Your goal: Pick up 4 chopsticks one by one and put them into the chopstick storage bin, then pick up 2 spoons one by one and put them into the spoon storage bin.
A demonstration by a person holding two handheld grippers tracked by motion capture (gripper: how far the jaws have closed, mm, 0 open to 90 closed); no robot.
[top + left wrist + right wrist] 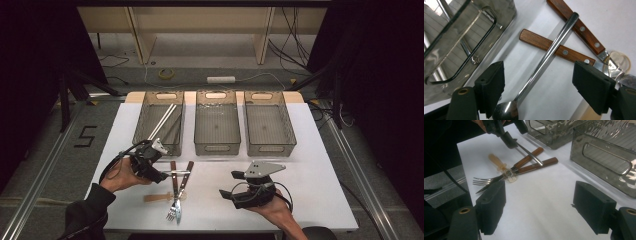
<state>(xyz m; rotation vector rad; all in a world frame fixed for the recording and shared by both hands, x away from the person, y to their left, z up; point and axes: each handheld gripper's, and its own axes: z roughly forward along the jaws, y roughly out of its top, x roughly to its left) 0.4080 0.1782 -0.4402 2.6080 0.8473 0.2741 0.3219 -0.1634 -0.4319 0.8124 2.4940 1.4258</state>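
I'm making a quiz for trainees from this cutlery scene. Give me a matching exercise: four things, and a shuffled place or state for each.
Things:
1. metal spoon
2. left bin
3. middle bin
4. right tool

States:
a. empty
b. lying across two wooden handles
c. open, holding nothing
d. holds chopsticks

Pairs: 1-b, 2-d, 3-a, 4-c

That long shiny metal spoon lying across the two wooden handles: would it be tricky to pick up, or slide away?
The spoon looks like polished steel, so it is probably stiff and may be slippery. Its slim handle rests across the wooden-handled forks, so a push would likely make it pivot or slide off them. The left gripper stands open around it.
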